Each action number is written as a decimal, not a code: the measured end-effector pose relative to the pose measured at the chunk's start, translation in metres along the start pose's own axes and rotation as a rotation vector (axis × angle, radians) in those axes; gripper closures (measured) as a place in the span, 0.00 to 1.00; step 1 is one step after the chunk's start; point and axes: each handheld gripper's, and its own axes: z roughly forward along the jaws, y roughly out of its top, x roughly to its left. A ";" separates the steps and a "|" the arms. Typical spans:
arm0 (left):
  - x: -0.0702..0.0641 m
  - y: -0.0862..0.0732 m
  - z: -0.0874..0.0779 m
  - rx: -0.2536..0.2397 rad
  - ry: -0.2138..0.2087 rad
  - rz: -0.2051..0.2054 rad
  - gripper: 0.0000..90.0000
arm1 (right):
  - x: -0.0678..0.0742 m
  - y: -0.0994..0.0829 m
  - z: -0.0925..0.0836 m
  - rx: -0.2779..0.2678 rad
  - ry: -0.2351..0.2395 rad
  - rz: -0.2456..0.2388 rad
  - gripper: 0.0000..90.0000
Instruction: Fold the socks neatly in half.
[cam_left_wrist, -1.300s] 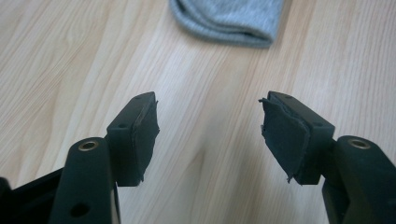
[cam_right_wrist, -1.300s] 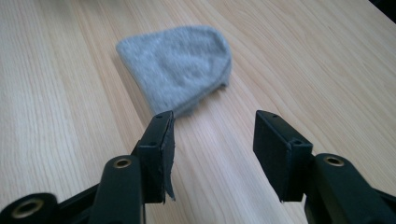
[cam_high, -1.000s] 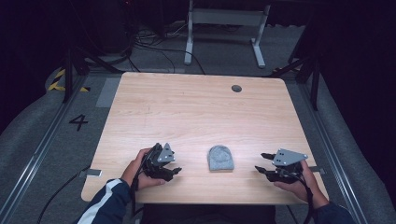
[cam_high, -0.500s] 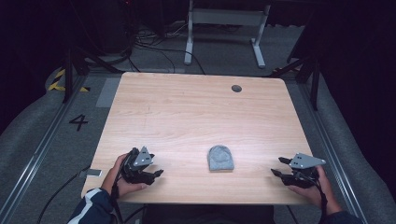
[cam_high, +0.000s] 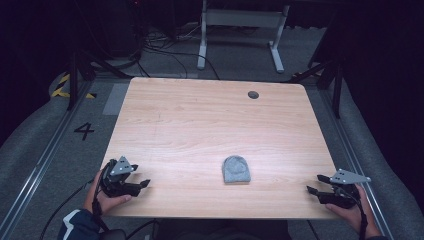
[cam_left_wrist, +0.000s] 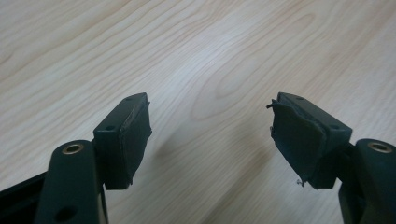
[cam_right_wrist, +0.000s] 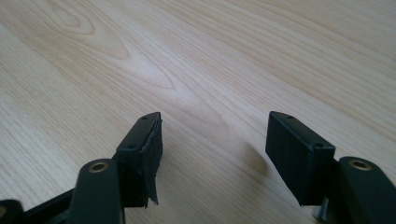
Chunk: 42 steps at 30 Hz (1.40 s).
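Left claw (cam_high: 145, 184) and right claw (cam_high: 312, 184) are both standing wide with nothing between the jaws, which have just been opening. They are flanking, well apart, the small folded grey knitted cloth (cam_high: 236, 169) lying released near the front edge of the pale wooden worktop (cam_high: 210, 120).

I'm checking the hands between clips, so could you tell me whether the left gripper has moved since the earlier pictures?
Yes. The left gripper has drawn away from the grey cap toward the table's near-left corner, its empty jaws just opening.
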 end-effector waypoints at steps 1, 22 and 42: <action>0.004 -0.004 0.000 0.008 0.003 -0.016 0.31 | -0.002 -0.003 -0.001 -0.003 -0.002 0.017 0.41; 0.003 -0.011 0.002 0.007 0.054 -0.050 0.23 | -0.013 -0.002 0.010 -0.032 0.023 0.087 0.31; 0.004 -0.009 0.005 0.016 0.072 -0.078 0.16 | -0.012 0.000 0.012 -0.032 0.028 0.086 0.31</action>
